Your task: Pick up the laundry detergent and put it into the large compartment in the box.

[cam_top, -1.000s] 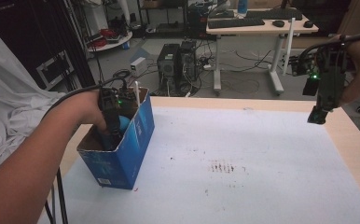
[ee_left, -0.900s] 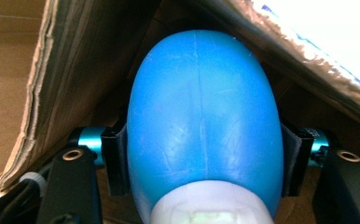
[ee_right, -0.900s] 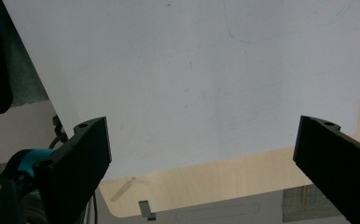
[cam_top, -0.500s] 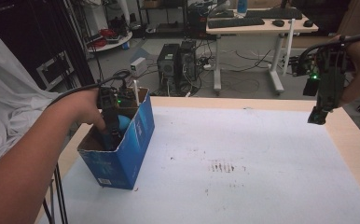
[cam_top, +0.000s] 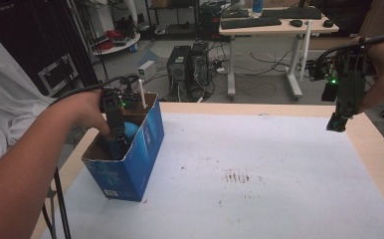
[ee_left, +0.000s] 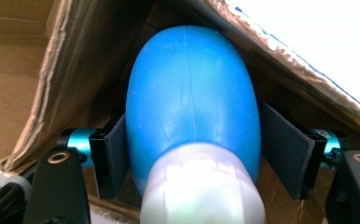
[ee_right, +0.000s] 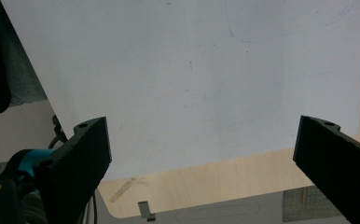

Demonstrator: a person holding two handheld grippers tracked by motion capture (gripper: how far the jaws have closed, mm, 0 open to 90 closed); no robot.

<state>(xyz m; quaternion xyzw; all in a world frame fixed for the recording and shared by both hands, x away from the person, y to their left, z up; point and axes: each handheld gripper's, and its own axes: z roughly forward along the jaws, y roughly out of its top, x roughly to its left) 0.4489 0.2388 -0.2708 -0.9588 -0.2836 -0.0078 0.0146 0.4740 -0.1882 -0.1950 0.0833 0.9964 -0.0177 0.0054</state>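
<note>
Inside the blue cardboard box [cam_top: 130,159], the left gripper [ee_left: 192,154] seems to squeeze a smooth blue plastic bulb [ee_left: 192,93], while the right gripper [ee_right: 201,154], far from the box, gapes wide.

Desk [cam_top: 279,26] with keyboard [cam_top: 249,22] behind the table [cam_top: 374,144].

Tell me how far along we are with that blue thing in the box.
Reach is done: the left hand-held gripper is down inside the blue box, jaws either side of the blue object. Lifting it out remains. The right hand-held gripper hangs open over the white table.
</note>
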